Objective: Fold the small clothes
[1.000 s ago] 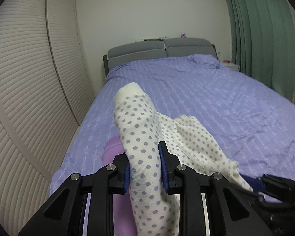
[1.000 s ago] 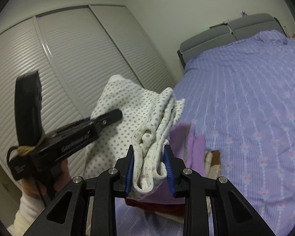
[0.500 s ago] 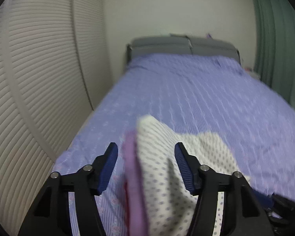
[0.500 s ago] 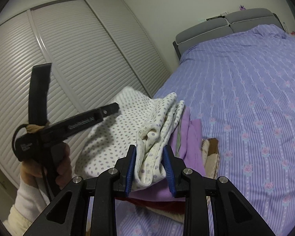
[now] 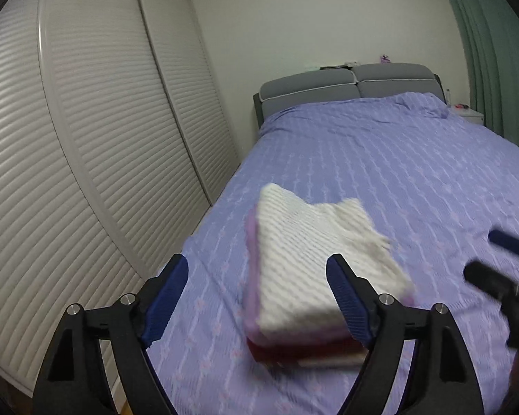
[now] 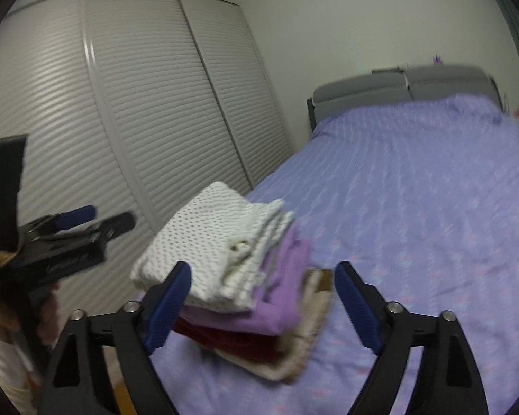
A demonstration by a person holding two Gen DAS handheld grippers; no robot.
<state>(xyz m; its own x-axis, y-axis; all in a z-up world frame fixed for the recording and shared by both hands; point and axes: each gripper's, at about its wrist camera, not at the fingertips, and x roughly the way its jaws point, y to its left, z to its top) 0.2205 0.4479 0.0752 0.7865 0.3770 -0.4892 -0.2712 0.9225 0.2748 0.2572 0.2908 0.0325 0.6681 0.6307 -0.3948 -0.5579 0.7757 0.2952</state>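
The right gripper (image 6: 263,294) has just been opening; its blue pads (image 6: 354,302) stand wide, clear of the folded dotted white garment (image 6: 218,245) topping the stack of folded clothes (image 6: 259,332) on the purple bedspread (image 6: 415,207). At left, a hand (image 6: 46,314) holds the left gripper (image 6: 97,218) near the louvred wardrobe doors (image 6: 148,110)

garment (image 6: 211,242): soft dotted knit | bedspread (image 5: 398,173): matt cloth | wardrobe doors (image 5: 86,138): ribbed slats
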